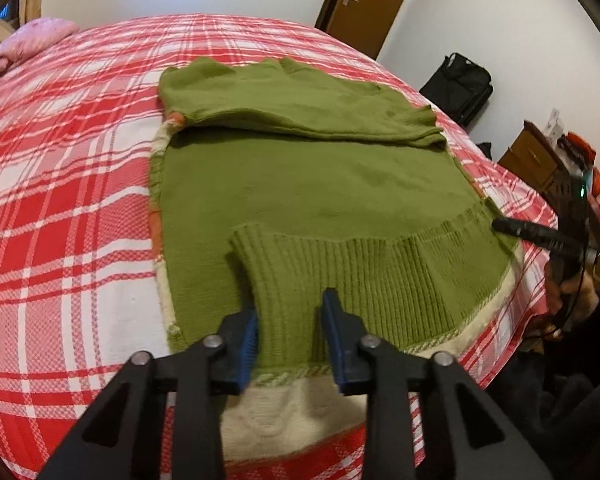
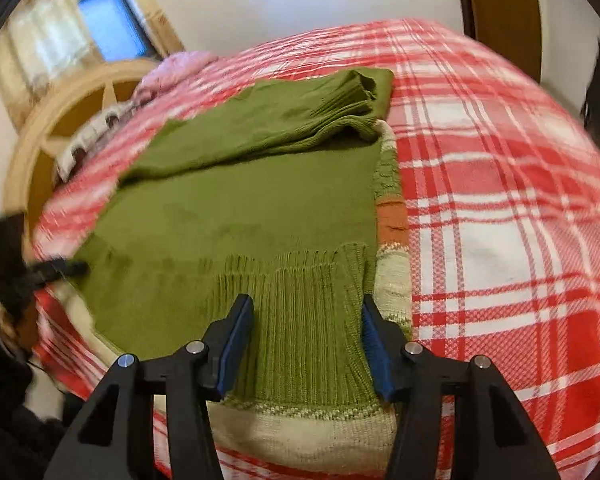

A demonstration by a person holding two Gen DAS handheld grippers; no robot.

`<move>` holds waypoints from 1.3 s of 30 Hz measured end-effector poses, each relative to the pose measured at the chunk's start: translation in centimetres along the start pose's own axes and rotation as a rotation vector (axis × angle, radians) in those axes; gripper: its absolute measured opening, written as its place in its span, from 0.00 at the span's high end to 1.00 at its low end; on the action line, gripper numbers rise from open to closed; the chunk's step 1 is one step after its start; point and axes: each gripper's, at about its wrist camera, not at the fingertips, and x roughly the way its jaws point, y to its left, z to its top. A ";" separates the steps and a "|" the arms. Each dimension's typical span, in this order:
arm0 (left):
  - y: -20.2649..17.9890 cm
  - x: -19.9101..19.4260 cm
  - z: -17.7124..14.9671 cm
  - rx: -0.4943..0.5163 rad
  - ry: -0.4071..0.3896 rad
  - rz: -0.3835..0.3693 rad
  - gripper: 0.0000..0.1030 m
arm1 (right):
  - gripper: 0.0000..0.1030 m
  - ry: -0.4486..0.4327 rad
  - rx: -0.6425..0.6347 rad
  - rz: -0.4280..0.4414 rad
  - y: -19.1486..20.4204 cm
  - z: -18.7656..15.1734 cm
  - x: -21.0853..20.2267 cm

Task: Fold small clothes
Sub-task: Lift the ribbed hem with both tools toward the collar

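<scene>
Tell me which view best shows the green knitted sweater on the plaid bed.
The left wrist view: the green knitted sweater is sharp and seen whole, sleeves folded across the top, ribbed hem nearest. The right wrist view shows the same sweater blurred and at an angle.

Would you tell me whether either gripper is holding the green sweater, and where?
Neither: the left gripper and right gripper stand open over the green sweater's ribbed hem.

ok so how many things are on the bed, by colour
green: 1, the sweater
cream and orange: 1, the knit under it
pink: 1, the pillow at the far end
total: 3
</scene>
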 end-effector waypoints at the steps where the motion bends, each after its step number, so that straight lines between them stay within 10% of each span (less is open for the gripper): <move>1: 0.2 0.0 0.0 -0.017 -0.001 -0.009 0.72 | 0.48 0.002 -0.034 -0.029 0.6 -0.1 0.2; 6: 0.1 0.7 0.3 -0.036 0.005 0.014 0.68 | 0.50 0.003 -0.069 -0.074 0.8 0.0 0.5; 9: -0.9 0.9 0.3 0.011 0.014 0.070 0.72 | 0.86 0.009 -0.096 -0.052 1.2 0.1 0.1; 12: -1.6 0.7 0.0 0.045 0.017 0.093 0.86 | 0.87 0.002 -0.174 -0.124 2.7 -0.1 0.1; 25: -1.2 -4.3 2.9 -0.015 -0.166 0.129 0.88 | 0.88 -0.289 -0.145 -0.075 3.8 6.0 -7.3; 39: 1.0 -2.8 6.4 -0.072 -0.196 0.210 0.90 | 0.88 -0.230 -0.146 -0.141 4.0 6.7 -3.8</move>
